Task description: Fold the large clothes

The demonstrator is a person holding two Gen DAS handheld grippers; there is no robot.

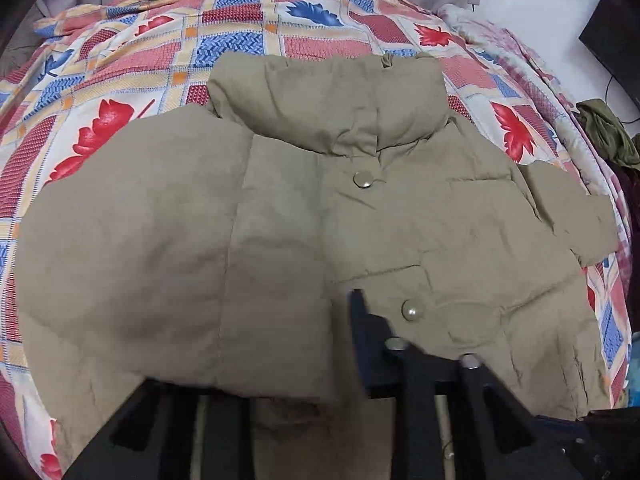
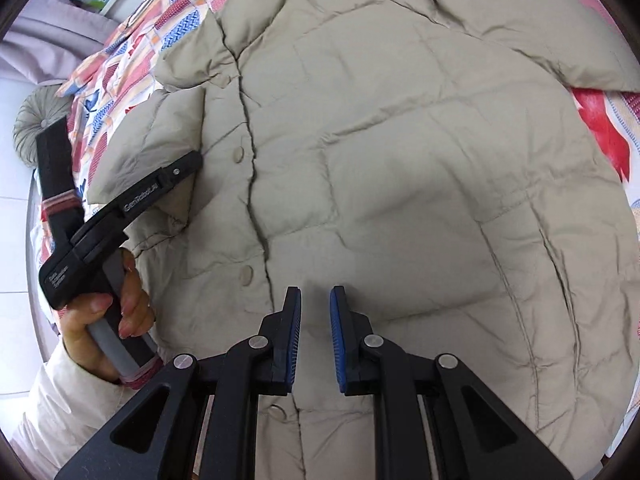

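Jacket (image 2: 400, 184): your folded sleeve hides your left hand-held gripper (image 1: 340, 344)'s left finger; state unclear.
Right hand-held gripper (image 2: 315, 340): slightly parted, holding nothing.
Bed (image 1: 132, 60): mostly covered.

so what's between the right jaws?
Nothing is gripped: the right gripper hangs open above the jacket, only its beige fabric showing through the gap. Right wrist view.

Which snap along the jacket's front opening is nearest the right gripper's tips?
The lower snap, just left of the right gripper; the upper snap lies much farther up the front opening.
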